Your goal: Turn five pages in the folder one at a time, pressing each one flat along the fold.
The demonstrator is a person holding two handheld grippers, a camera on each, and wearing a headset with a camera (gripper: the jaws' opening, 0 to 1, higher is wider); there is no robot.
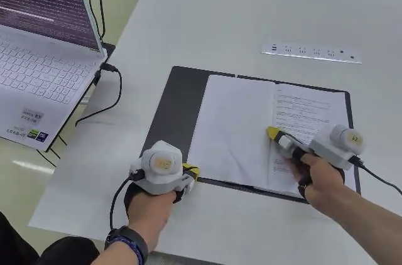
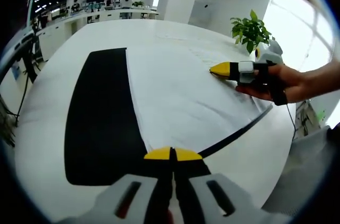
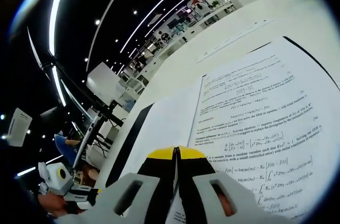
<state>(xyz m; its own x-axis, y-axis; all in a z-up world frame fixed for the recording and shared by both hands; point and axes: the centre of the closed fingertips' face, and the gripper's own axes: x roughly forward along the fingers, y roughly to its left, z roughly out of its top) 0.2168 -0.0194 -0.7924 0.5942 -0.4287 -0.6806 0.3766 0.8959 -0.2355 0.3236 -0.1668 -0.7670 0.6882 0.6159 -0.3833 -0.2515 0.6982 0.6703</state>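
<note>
In the head view I see the folder (image 1: 179, 98) lying open on the white table (image 1: 220, 14), with a blank page (image 1: 232, 127) on its left half and a printed page (image 1: 308, 114) on its right. The left tool (image 1: 190, 171) sits at the folder's near edge, just beside the blank page's lower corner. The right tool (image 1: 274, 133) has its yellow tip on the paper at the fold between the two pages. A laptop (image 1: 38, 58) stands off to the left, and a power strip (image 1: 311, 52) lies beyond the folder.

In the left gripper view, my left tool's yellow tips meet with no gap, closed on nothing, over the near edge of the black cover. Across the blank page the right tool lies low on the paper, its jaws together. A plant (image 2: 249, 30) stands behind it.

In the right gripper view, the right tool's tips are pressed together, empty, on the printed page beside the fold.
</note>
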